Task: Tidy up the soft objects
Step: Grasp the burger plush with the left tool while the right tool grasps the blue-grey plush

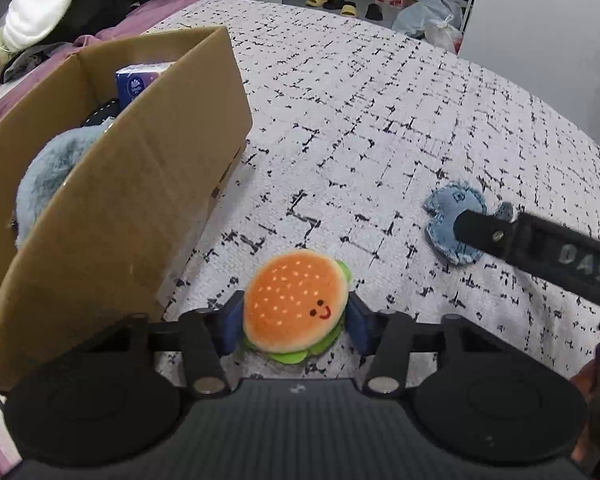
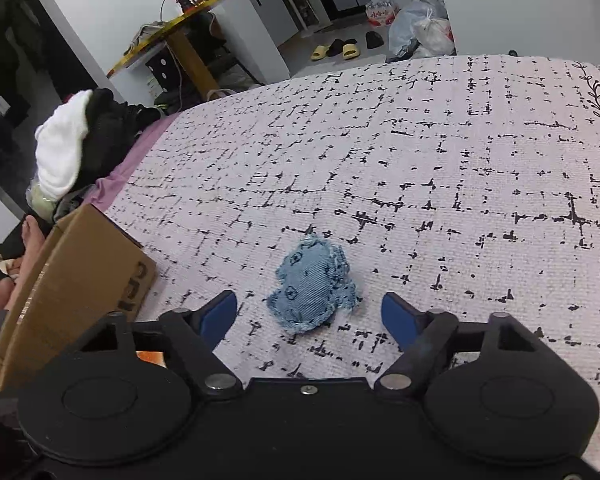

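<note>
My left gripper (image 1: pixel 296 316) is shut on a plush hamburger toy (image 1: pixel 296 300), orange bun with a smiling face and green lettuce, just above the patterned bedspread. A cardboard box (image 1: pixel 140 184) stands to its left, holding a fluffy blue plush (image 1: pixel 48 176) and a blue tissue pack (image 1: pixel 140 80). A blue denim stuffed toy (image 2: pixel 312 292) lies on the bedspread between the open blue fingers of my right gripper (image 2: pixel 312 316). In the left wrist view the denim toy (image 1: pixel 448 224) lies at right, with a right gripper finger (image 1: pixel 484 228) over it.
The white bedspread with black marks (image 2: pixel 420 160) covers the bed. A pile of white and black clothes (image 2: pixel 76 148) lies on the purple sheet at the far left. The box corner (image 2: pixel 80 280) shows left of my right gripper. Slippers and bags lie on the floor beyond.
</note>
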A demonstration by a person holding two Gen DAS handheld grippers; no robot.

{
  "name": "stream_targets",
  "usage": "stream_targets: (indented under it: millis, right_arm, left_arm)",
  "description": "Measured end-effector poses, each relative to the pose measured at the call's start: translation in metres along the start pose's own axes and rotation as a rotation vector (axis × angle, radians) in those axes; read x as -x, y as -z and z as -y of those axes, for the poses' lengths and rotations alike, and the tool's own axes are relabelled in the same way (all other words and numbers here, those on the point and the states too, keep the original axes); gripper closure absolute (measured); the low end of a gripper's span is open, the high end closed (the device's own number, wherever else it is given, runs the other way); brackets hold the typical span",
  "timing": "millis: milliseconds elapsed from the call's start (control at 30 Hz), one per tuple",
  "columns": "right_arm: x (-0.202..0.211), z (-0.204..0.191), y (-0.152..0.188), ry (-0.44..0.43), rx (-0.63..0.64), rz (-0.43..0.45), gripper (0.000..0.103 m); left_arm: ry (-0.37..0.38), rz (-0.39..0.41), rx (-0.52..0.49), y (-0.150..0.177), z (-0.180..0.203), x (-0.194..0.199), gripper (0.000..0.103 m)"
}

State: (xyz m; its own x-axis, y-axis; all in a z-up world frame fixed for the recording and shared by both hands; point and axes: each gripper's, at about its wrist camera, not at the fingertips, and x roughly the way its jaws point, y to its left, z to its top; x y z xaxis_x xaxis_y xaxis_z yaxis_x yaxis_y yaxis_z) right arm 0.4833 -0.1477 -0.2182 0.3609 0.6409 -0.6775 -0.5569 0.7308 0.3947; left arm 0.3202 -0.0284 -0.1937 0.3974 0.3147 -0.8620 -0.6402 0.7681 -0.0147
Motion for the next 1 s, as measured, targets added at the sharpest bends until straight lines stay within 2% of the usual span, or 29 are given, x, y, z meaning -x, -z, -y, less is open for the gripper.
stream_targets:
  millis: [167, 333, 433, 567, 700, 900, 1000]
  right_arm:
    - [-0.008, -0.001, 0.001, -0.001, -0.004, 0.018, 0.046]
    - [-0.012, -0.001, 0.002, 0.005, -0.001, 0.018, 0.052]
    - [-0.014, -0.004, 0.003, 0.005, 0.010, 0.021, 0.063]
    - [-0.016, -0.009, 0.004, -0.013, 0.030, 0.027, 0.085]
    - [-0.012, -0.008, 0.004, -0.016, 0.031, 0.041, 0.100]
    - [0.019, -0.018, 0.009, -0.019, 0.044, 0.082, 0.100]
    - [0.033, -0.016, 0.014, 0.001, 0.008, 0.089, 0.100]
  left_arm:
    - [0.019, 0.005, -0.010, -0.002, 0.001, -0.001, 0.058]
    - [0.041, 0.005, -0.020, -0.003, -0.002, 0.000, 0.059]
    - [0.053, 0.002, -0.032, -0.003, -0.003, 0.001, 0.059]
    - [0.074, -0.004, -0.042, -0.003, -0.003, 0.002, 0.059]
    - [0.090, -0.007, -0.054, -0.003, -0.003, 0.008, 0.059]
    - [0.135, -0.015, -0.097, -0.004, -0.001, 0.018, 0.059]
    - [0.160, -0.009, -0.134, -0.004, 0.002, 0.026, 0.059]
